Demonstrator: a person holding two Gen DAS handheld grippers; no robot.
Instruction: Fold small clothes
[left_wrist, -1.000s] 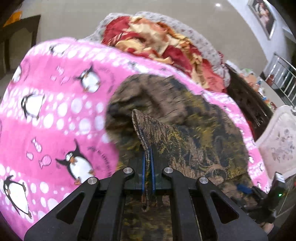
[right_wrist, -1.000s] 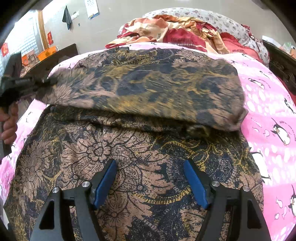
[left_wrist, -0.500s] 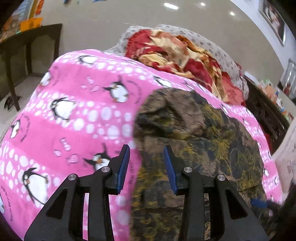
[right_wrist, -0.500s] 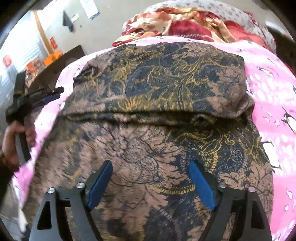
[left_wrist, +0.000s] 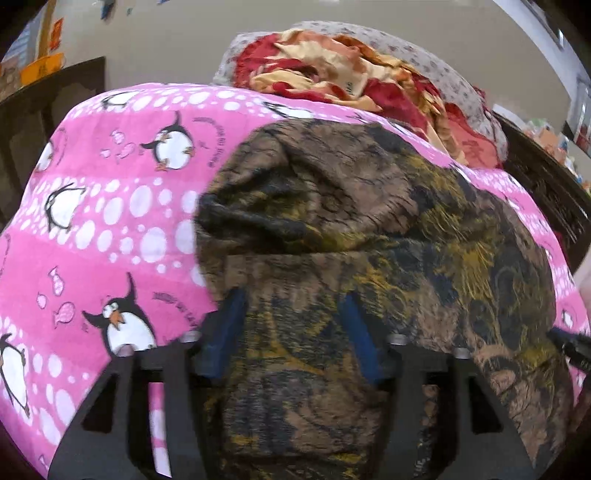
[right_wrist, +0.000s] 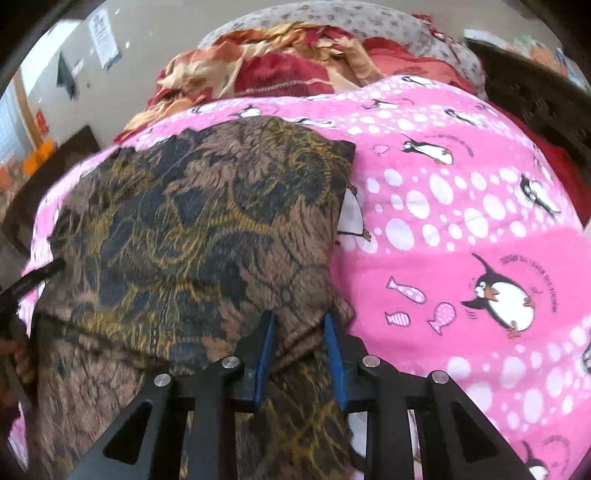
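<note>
Lying folded on a pink penguin-print blanket (left_wrist: 110, 229), a brown, gold and dark patterned garment (left_wrist: 369, 229) covers the middle of a bed, its upper half doubled over the lower so that a soft fold line runs across it. The left gripper (left_wrist: 291, 328) hangs over the garment's near left edge with its jaws spreading apart; cloth lies beneath and between the blue pads (left_wrist: 229, 325), but they do not press on it. Seen from the right wrist, the right gripper (right_wrist: 301, 347) sits at the garment's right edge, its jaws drawing together around a raised ridge of the fabric; a narrow gap shows beside each pad, and whether they already pinch the cloth cannot be told. At the far left of that view the tip of the other gripper reaches the garment's opposite side. Behind the blanket, at the head of the bed, lies a heap of red and cream bedding (left_wrist: 354, 74) against a grey patterned pillow (left_wrist: 436, 66).
</note>
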